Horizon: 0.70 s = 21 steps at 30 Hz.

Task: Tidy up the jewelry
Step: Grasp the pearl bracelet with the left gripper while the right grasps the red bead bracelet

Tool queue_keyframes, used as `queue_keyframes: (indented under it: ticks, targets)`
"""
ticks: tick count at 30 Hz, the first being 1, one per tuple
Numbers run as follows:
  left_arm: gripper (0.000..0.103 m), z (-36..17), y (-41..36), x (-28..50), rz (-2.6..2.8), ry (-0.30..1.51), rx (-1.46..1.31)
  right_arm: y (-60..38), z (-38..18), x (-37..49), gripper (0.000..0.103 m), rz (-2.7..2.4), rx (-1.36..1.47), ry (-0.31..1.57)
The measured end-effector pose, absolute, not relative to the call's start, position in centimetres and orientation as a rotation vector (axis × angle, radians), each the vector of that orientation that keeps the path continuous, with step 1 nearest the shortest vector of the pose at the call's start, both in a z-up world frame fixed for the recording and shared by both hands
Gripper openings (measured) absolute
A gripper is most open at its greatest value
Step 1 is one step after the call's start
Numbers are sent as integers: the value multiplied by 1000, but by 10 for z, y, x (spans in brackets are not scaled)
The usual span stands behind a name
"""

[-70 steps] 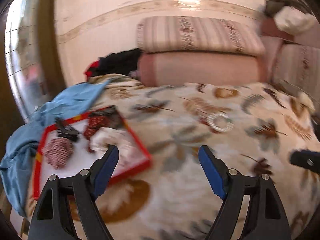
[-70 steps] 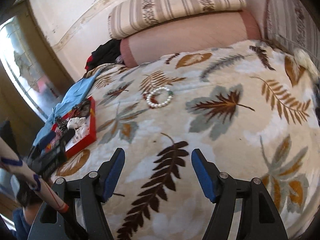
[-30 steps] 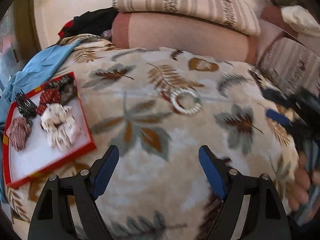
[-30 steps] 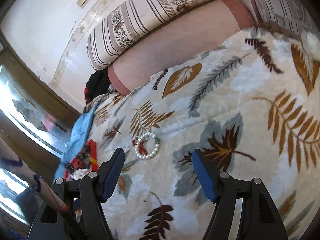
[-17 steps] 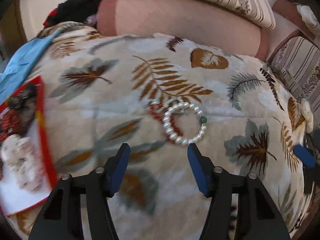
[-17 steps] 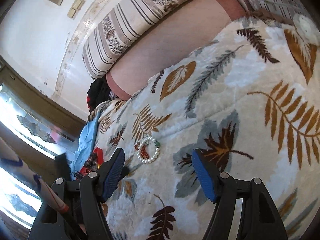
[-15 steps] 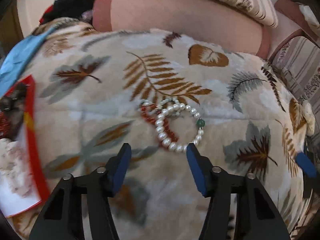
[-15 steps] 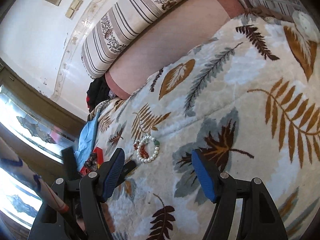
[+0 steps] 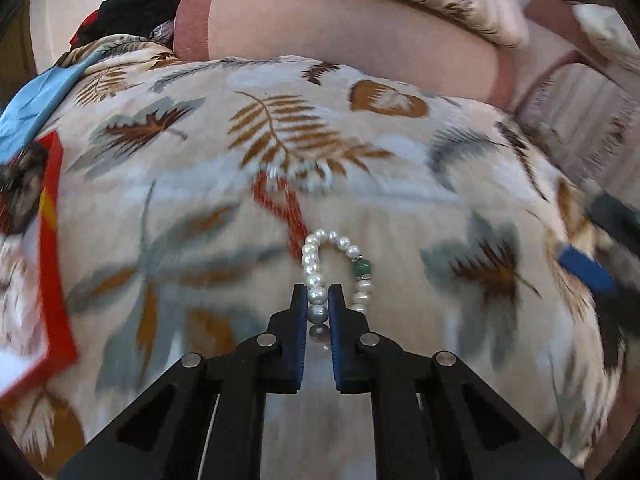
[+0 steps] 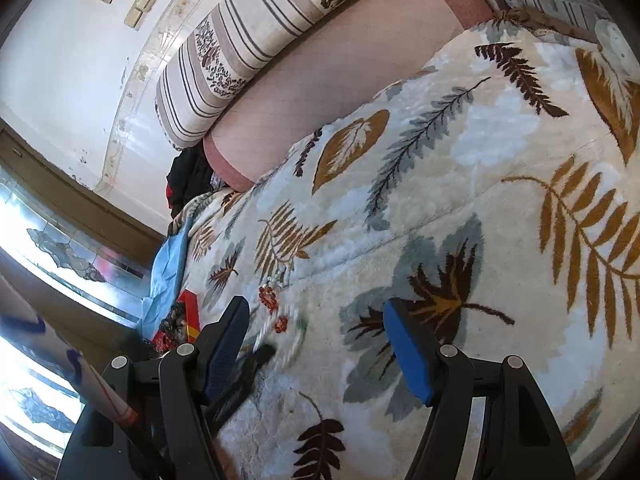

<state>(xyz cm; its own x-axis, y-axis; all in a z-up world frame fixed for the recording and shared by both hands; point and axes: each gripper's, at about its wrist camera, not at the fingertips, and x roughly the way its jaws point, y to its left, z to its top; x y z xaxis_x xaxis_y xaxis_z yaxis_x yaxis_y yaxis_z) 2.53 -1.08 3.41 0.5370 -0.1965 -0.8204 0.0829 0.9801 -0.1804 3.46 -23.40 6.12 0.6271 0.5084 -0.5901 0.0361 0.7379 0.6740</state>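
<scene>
My left gripper [image 9: 318, 300] is shut on a white pearl bracelet [image 9: 320, 268] with one green bead [image 9: 362, 269], held just above the leaf-patterned blanket [image 9: 400, 208]. A red bead bracelet [image 9: 286, 208] and a small clear-bead bracelet [image 9: 308, 172] lie on the blanket just beyond it. My right gripper [image 10: 316, 332] is open and empty over the blanket; in its view the red beads [image 10: 269, 295] and the blurred pearl bracelet [image 10: 294, 334] show near its left finger. The red-rimmed tray [image 9: 52, 216] is at the left.
The tray holds fabric scrunchies [image 9: 20, 184]. A blue cloth [image 9: 36, 96] lies at the bed's far left. Pink and striped bolsters [image 9: 360, 40] line the far side. The right gripper's blue pad [image 9: 586, 270] shows at the left view's right edge.
My left gripper moved in over the bracelets and shut on the pearl bracelet, lifting it off the red one. My right gripper stayed open and nearly still.
</scene>
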Motion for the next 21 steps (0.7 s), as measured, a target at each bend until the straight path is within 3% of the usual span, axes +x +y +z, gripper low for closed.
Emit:
queue_keyframes:
  ticks: [7, 11, 13, 21]
  targets:
    - [9, 50, 21, -38, -210, 891, -63, -213, 52, 40, 74, 301, 633, 904]
    - [9, 50, 37, -29, -195, 840, -89, -180, 50, 46, 71, 371, 525, 901]
    - [9, 47, 43, -25, -204, 829, -111, -162, 48, 50, 64, 409, 467, 899]
    - [9, 43, 43, -21, -246, 814, -71, -104, 19, 77, 61, 424, 338, 951]
